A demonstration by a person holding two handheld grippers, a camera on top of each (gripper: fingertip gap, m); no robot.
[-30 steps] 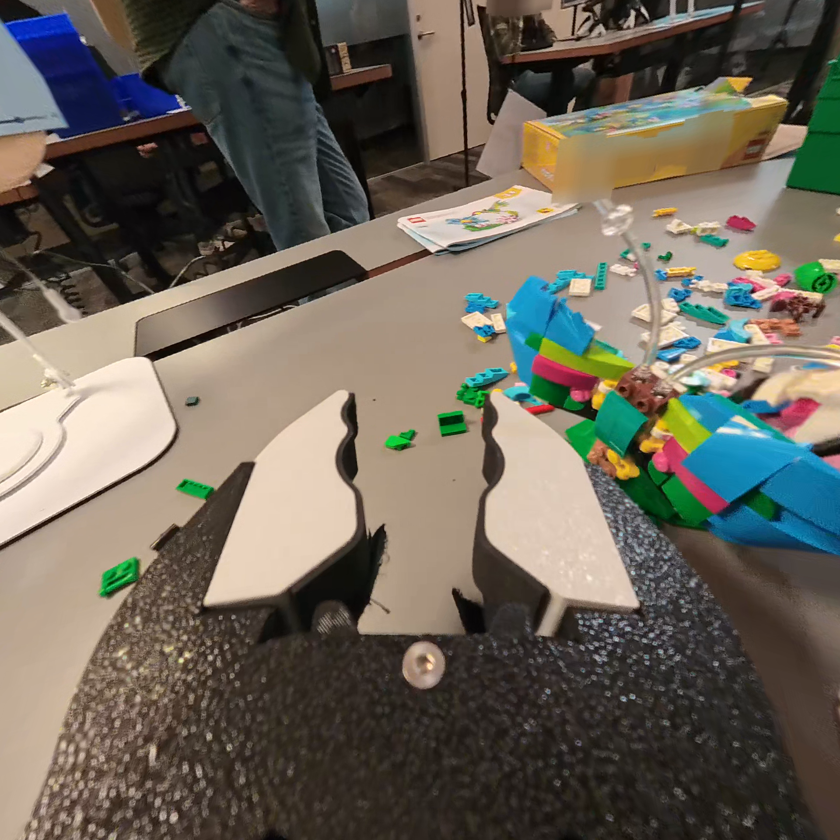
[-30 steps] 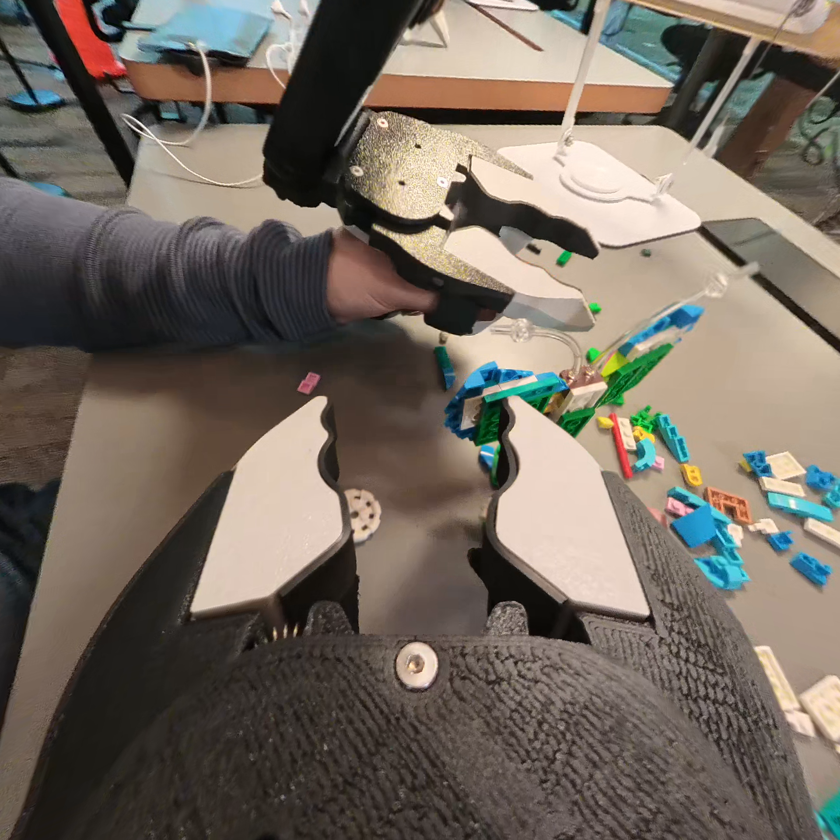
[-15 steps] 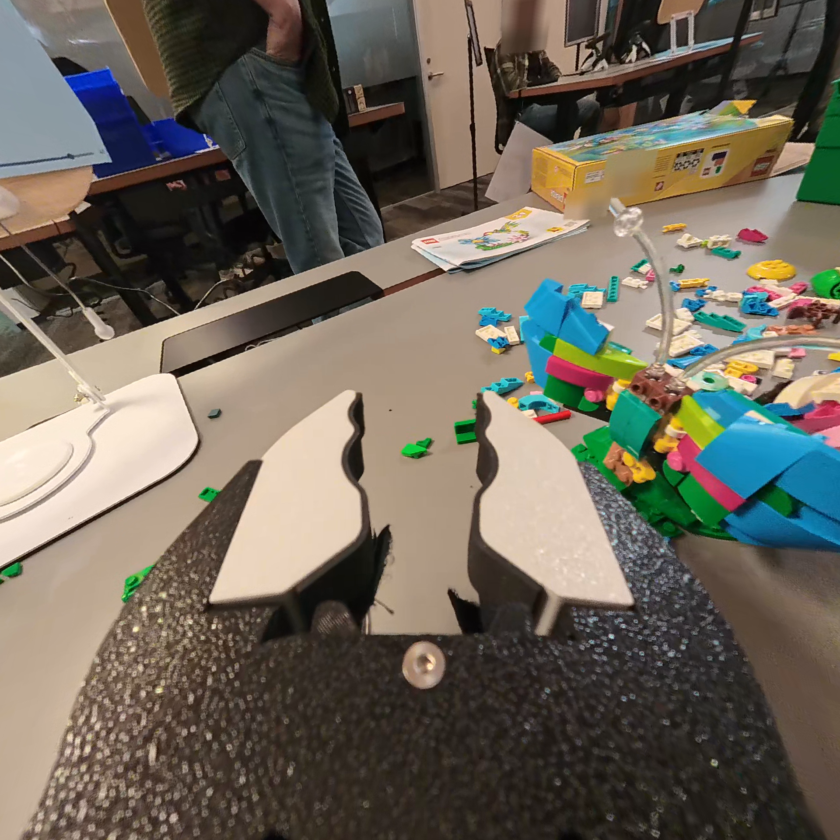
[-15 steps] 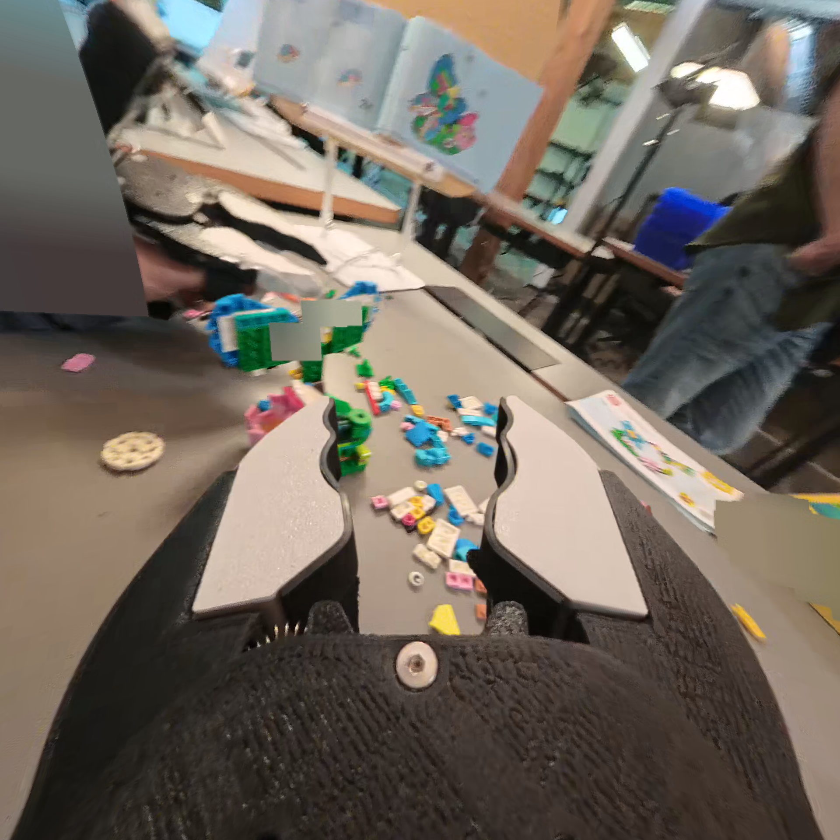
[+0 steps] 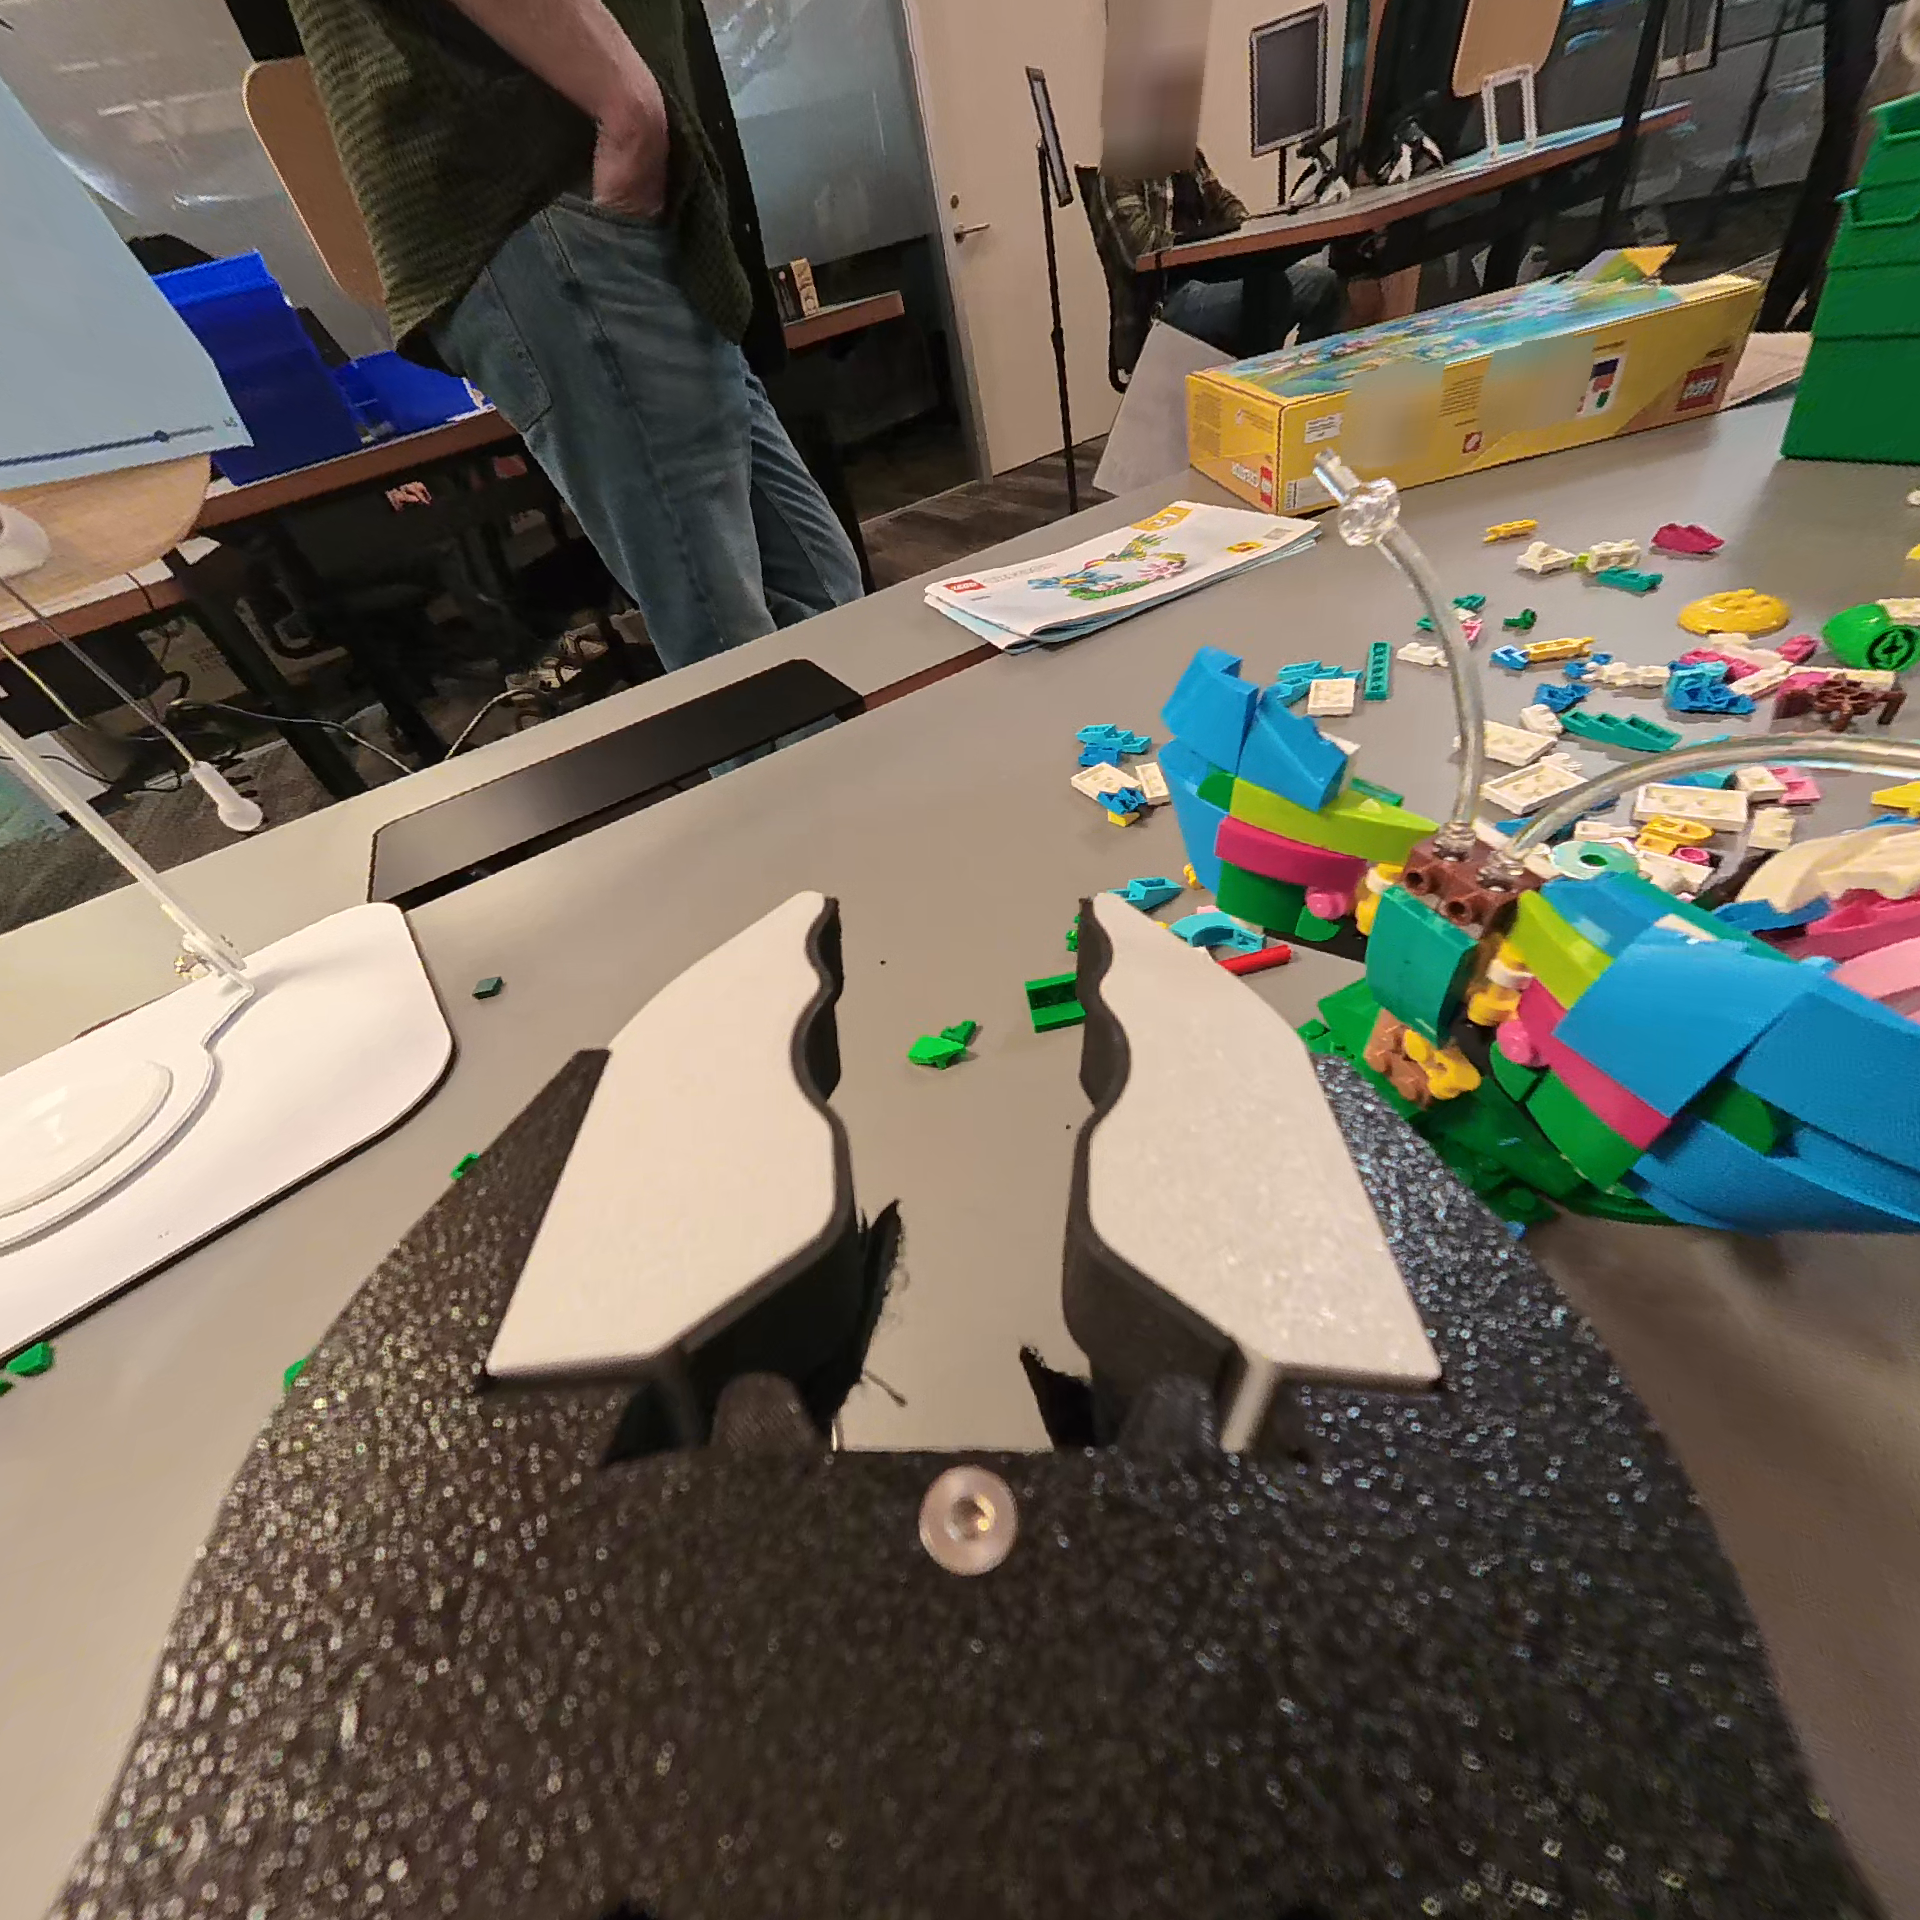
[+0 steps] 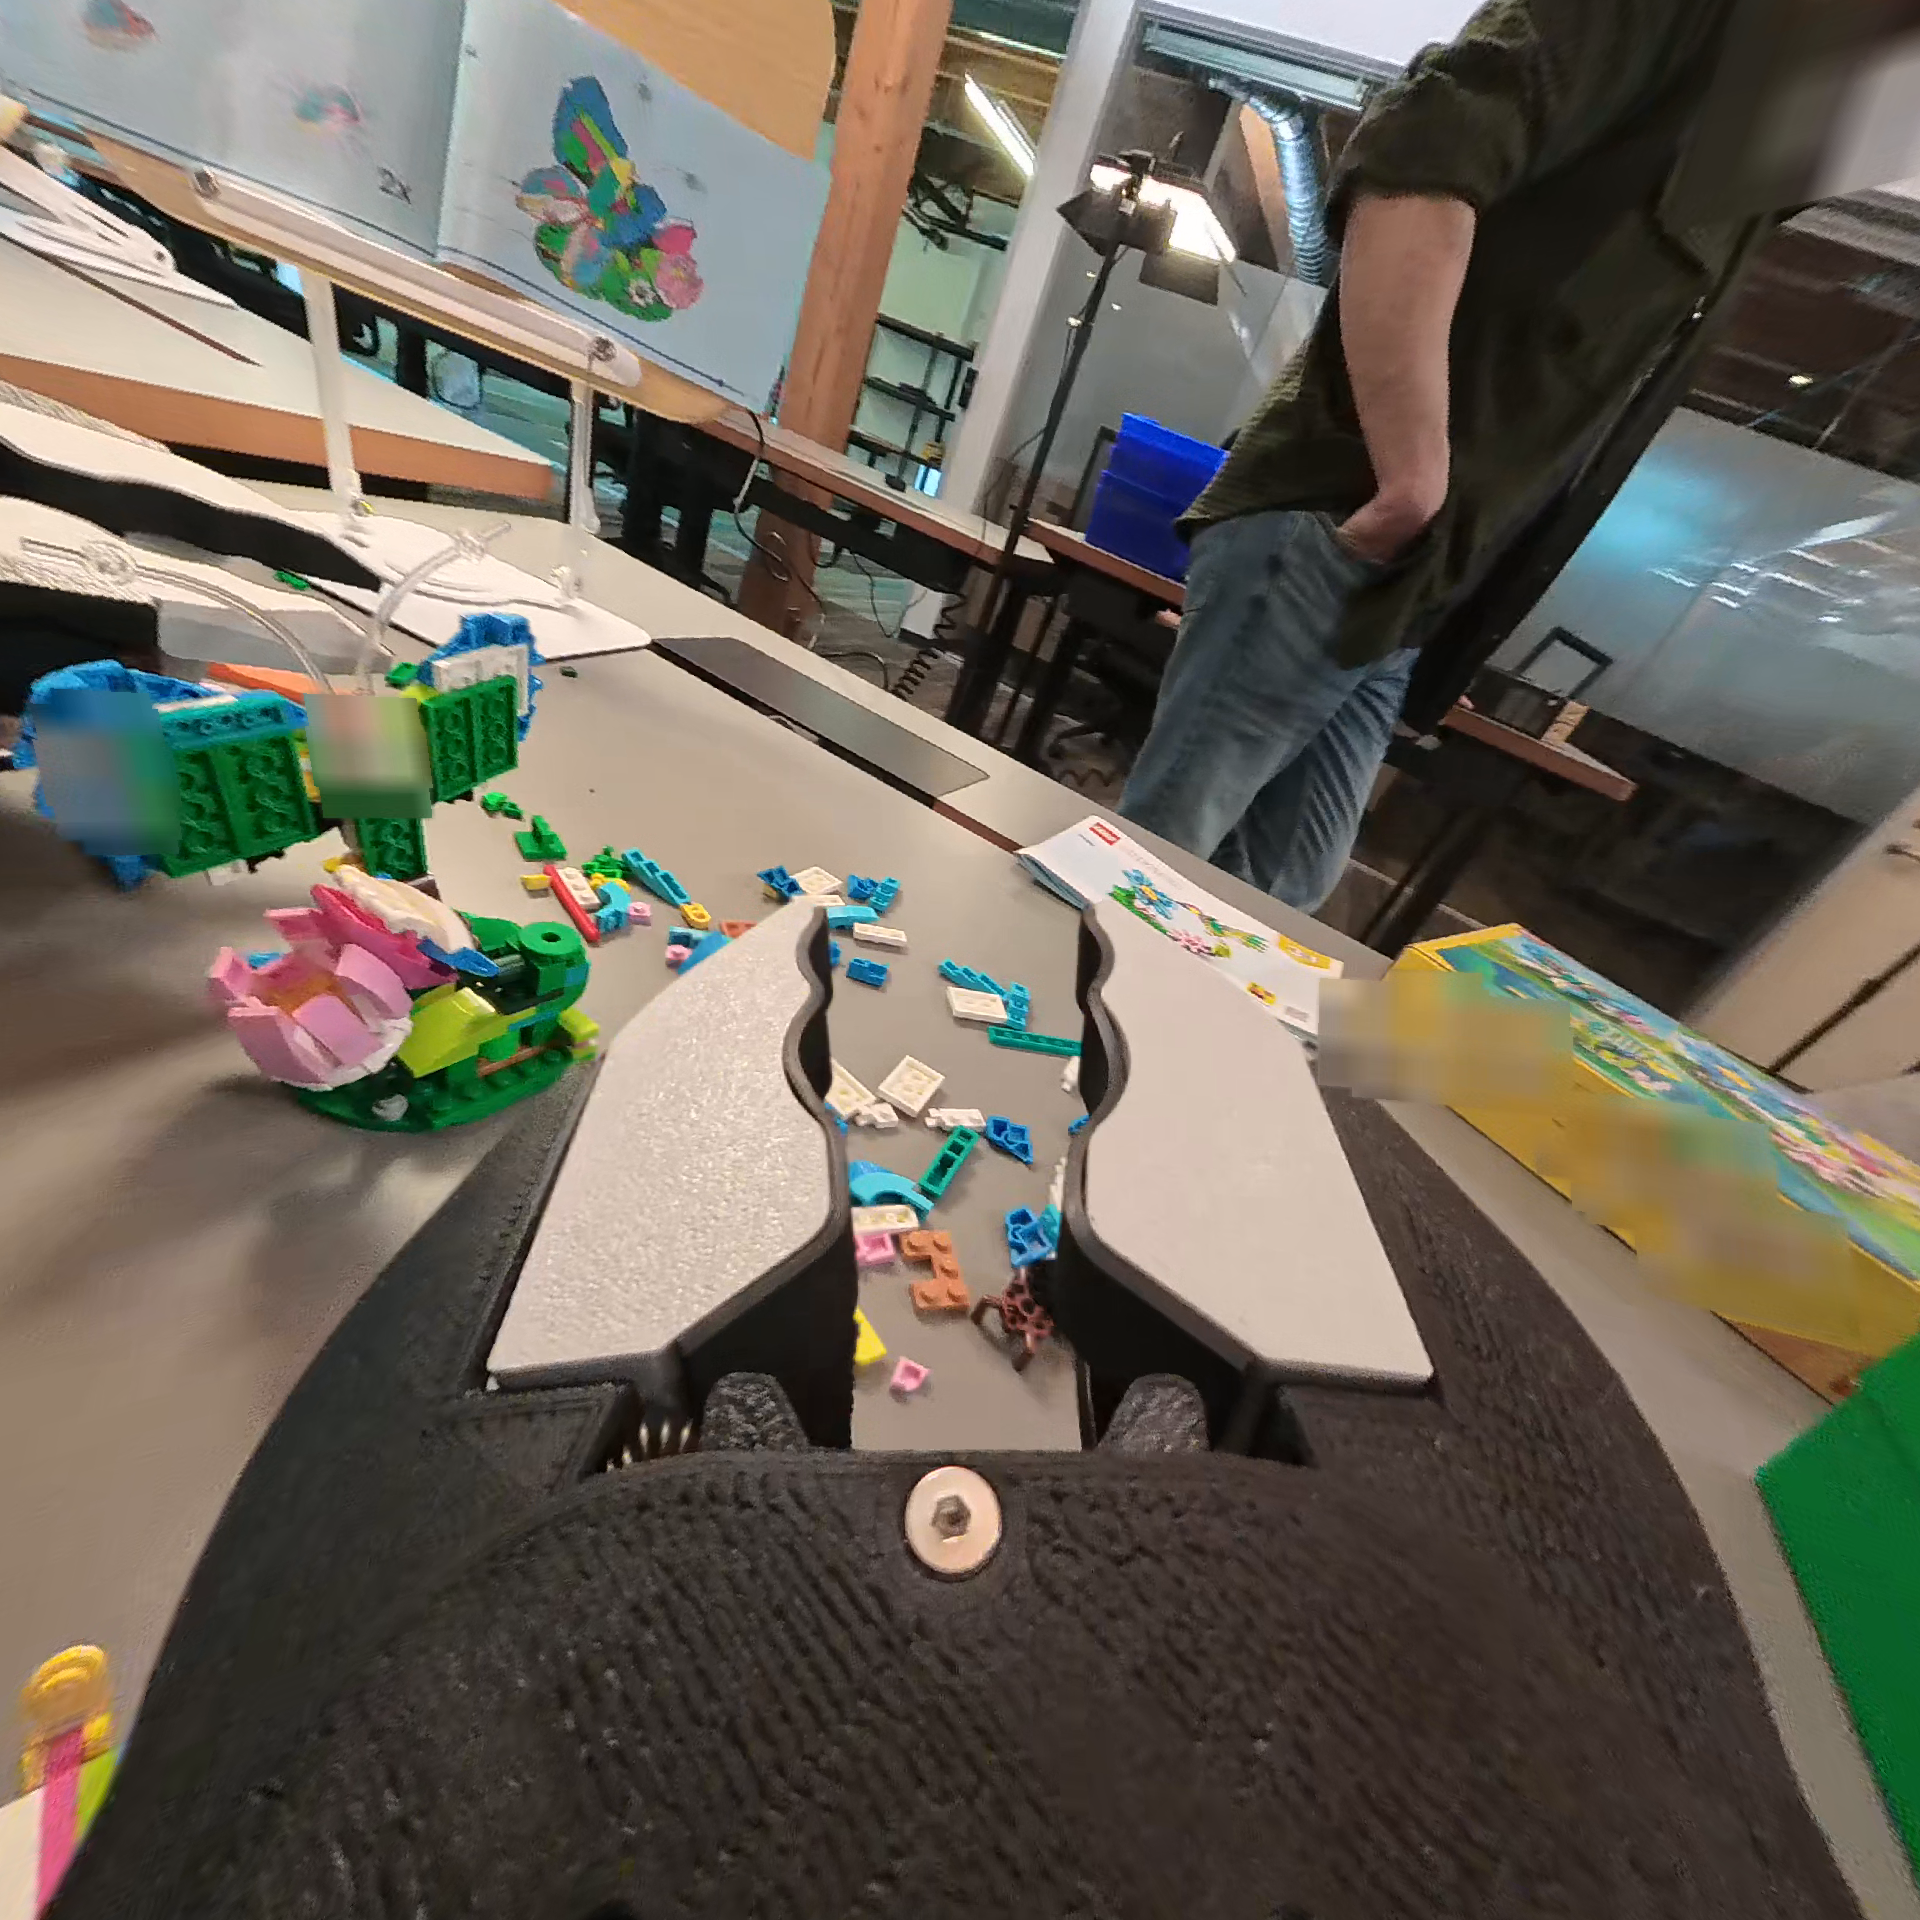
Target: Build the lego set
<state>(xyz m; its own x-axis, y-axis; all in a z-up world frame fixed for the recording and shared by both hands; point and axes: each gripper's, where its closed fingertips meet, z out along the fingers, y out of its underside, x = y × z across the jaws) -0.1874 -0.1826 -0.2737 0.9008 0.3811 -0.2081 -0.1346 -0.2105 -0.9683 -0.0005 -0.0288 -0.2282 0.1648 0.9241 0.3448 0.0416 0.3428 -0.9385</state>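
Both tongs wide open, empty: right gripper hangs over loose bricks at its 12, teal strip long axis 1–7 o'clock; left gripper has butterfly build at 2.

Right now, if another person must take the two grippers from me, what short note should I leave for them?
Left gripper: open, empty, over bare table left of the butterfly.
Right gripper: open, empty, over the loose bricks.
Things: flower stands left of the right gripper; the butterfly lies behind it with clear rods in its brown middle. Booklet and box are at the far edge. A few green bits lie ahead of the left gripper.
Done: flower and butterfly look largely built.
Left: many bricks unplaced; check the booklet for the next step.
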